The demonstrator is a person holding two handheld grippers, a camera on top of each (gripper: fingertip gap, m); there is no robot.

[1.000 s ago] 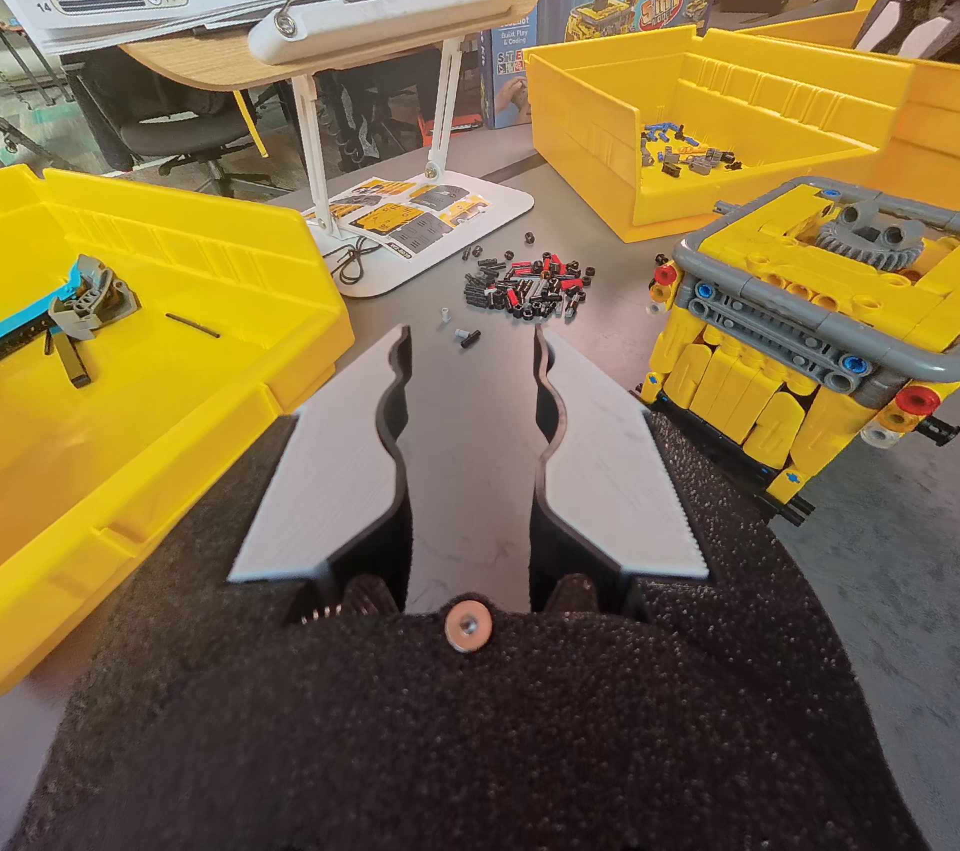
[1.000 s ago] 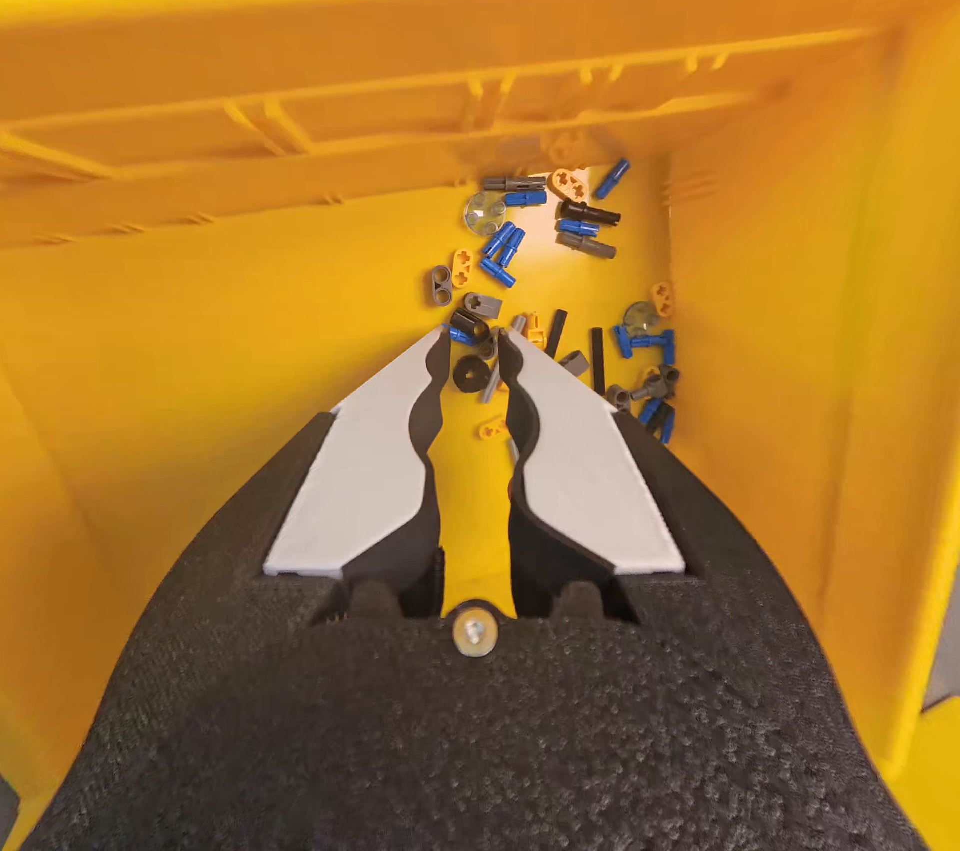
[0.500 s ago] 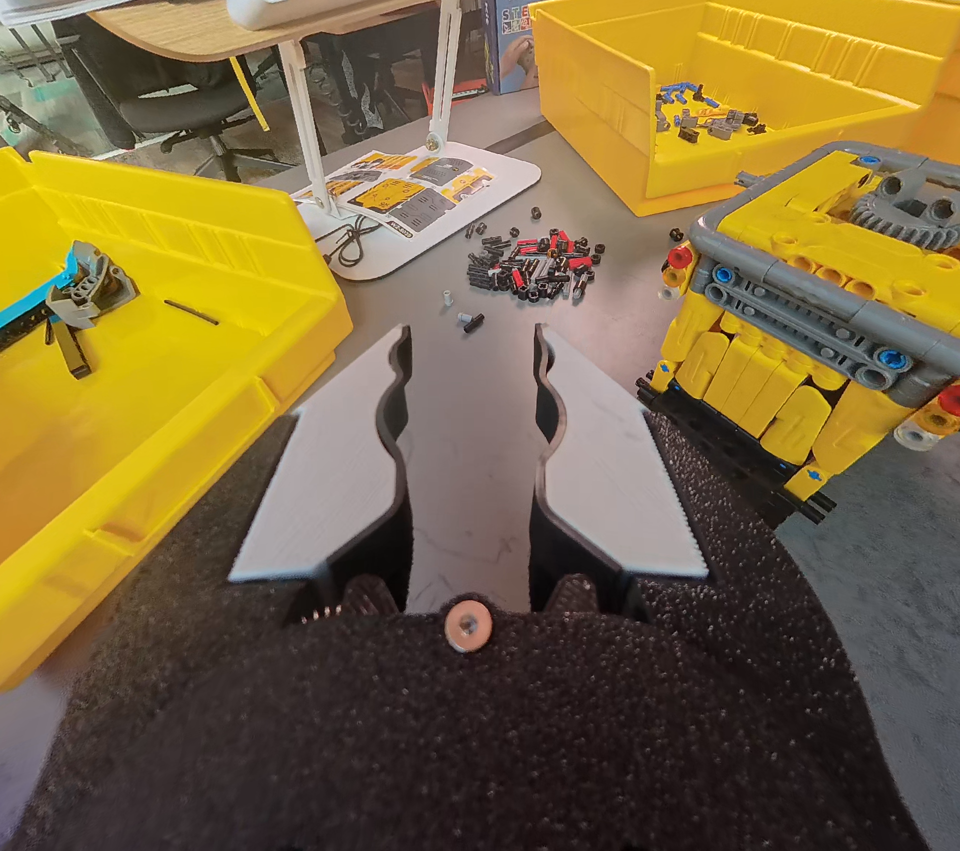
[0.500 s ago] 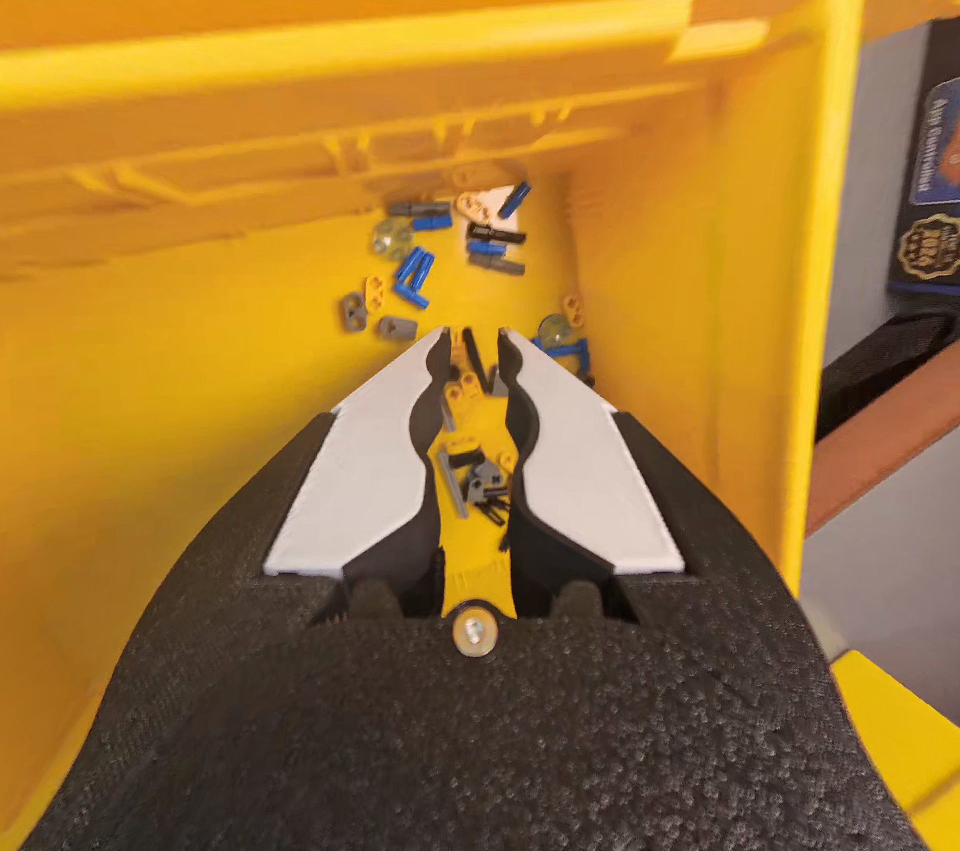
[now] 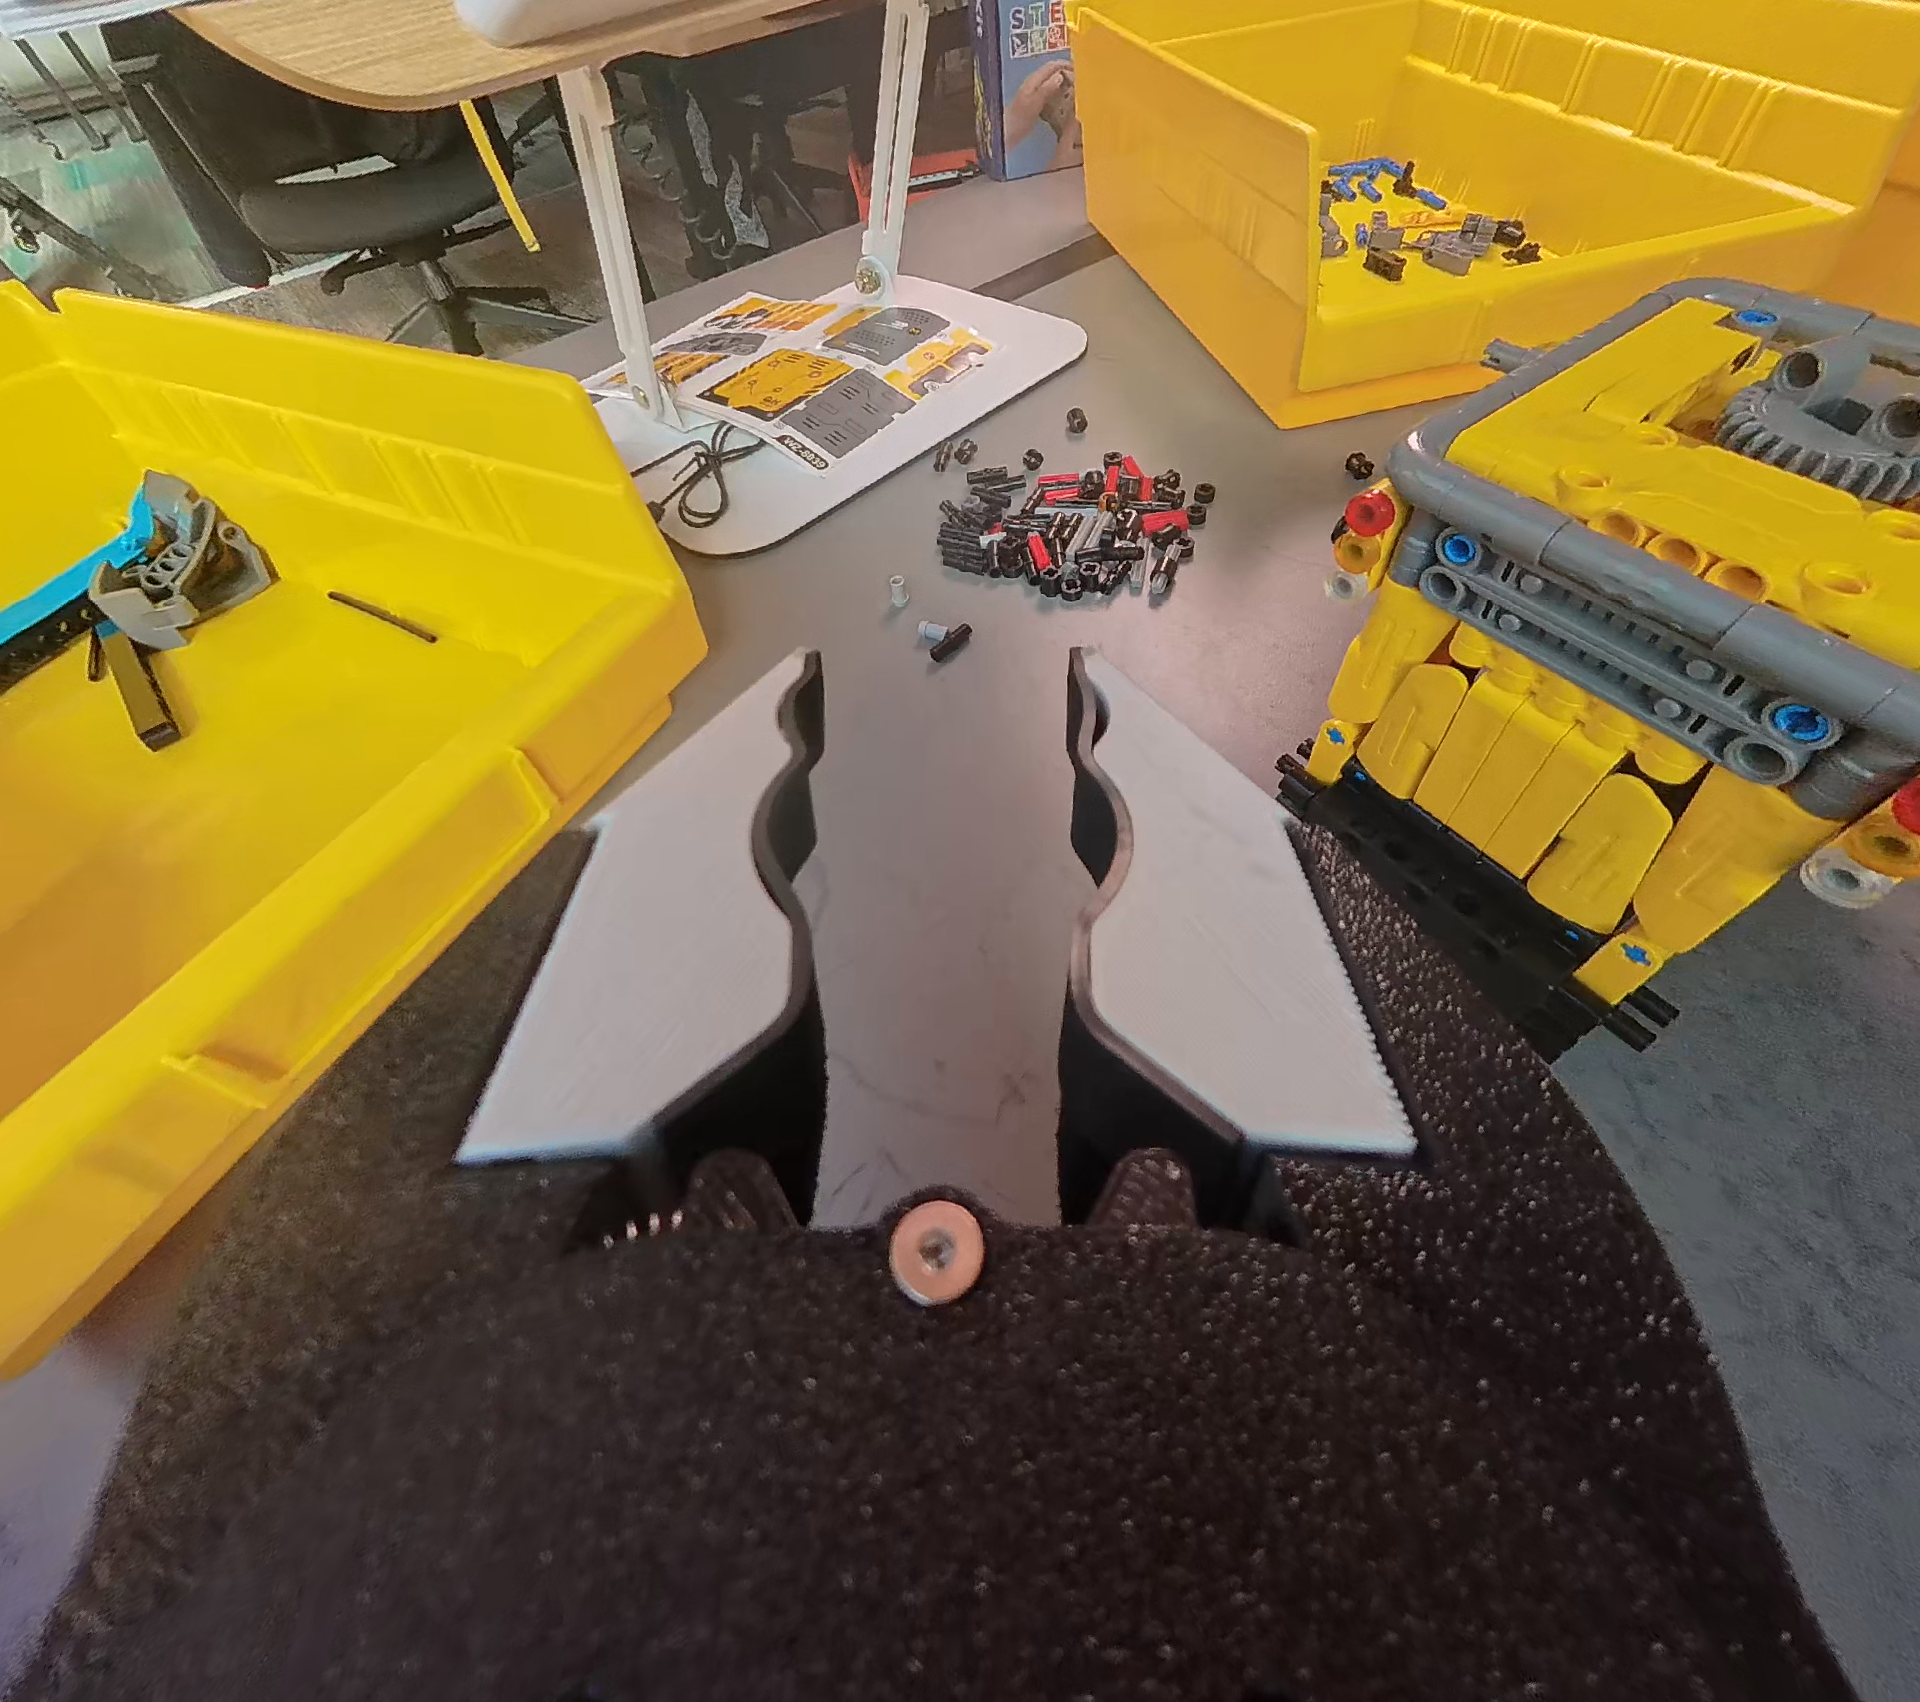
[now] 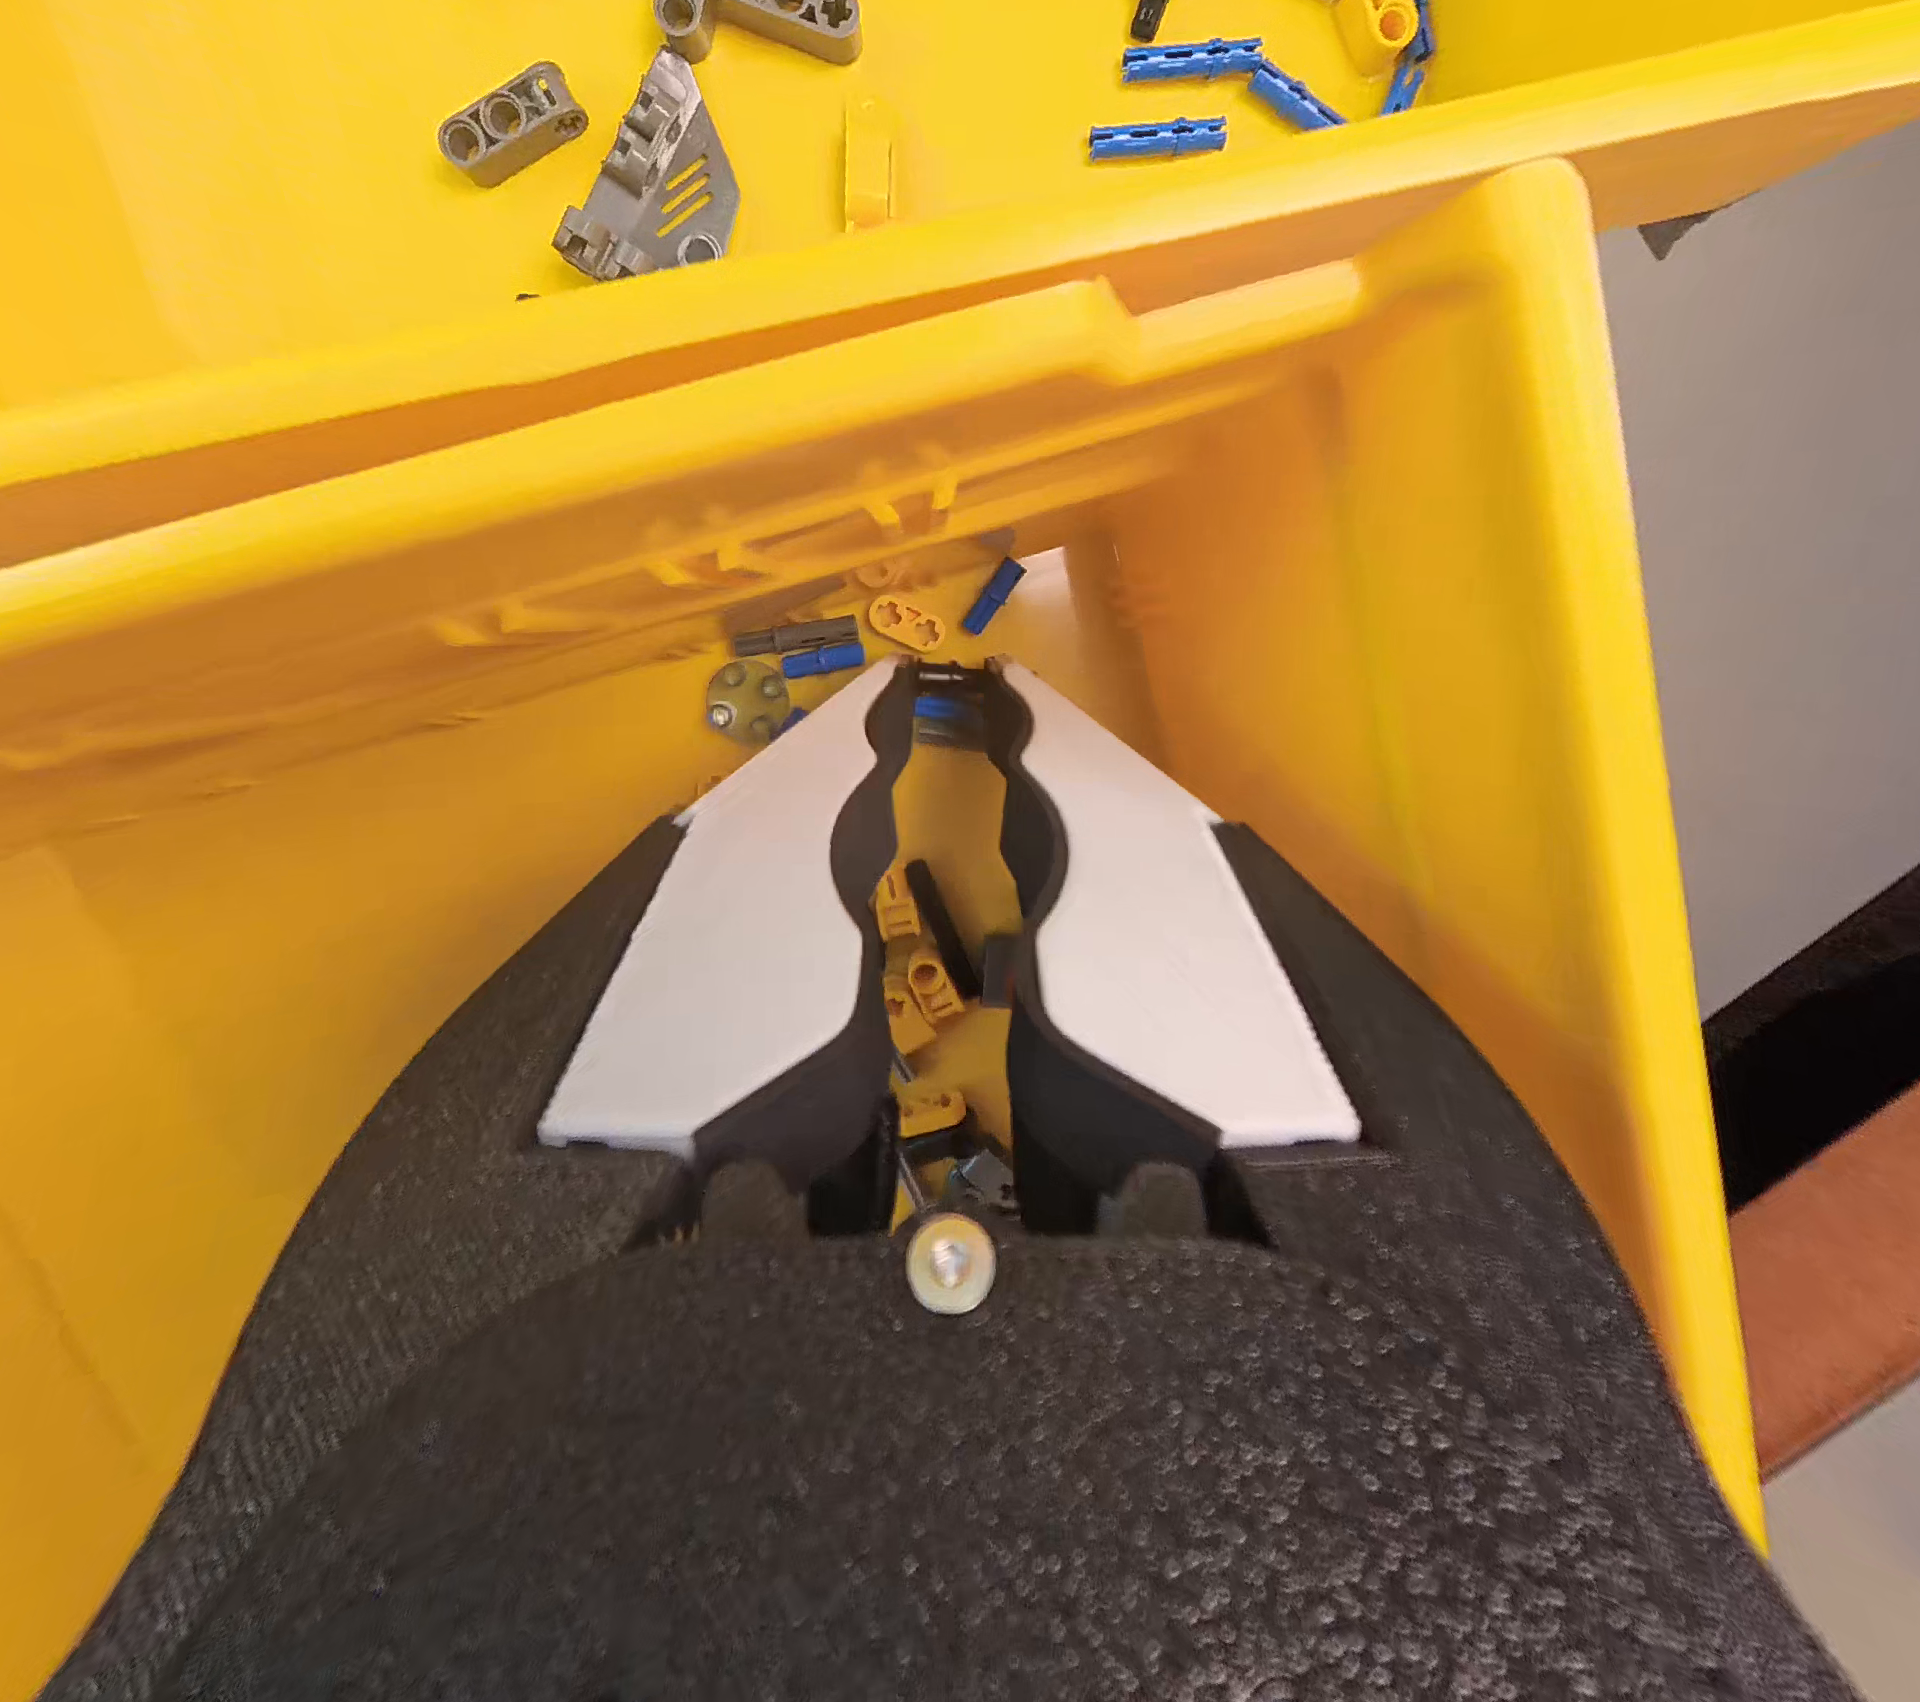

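yellow bins (image 5: 312, 821), a yellow and grey brick model (image 5: 1621, 696), black and red pins (image 5: 1070, 525), white-faced black tools (image 5: 945, 665).

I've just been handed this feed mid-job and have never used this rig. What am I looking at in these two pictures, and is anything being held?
There is no robot arm: a person holds a two-finger gripper in each hand, and each has a camera looking along its fingers. One picture is from the left gripper, which is open and empty above a grey table. It is near a pile of small pins, between a yellow bin and a yellow brick model. The other is from the right gripper, deep inside another bin. A small blue pin sits between its nearly closed tips; I cannot tell whether it is gripped.
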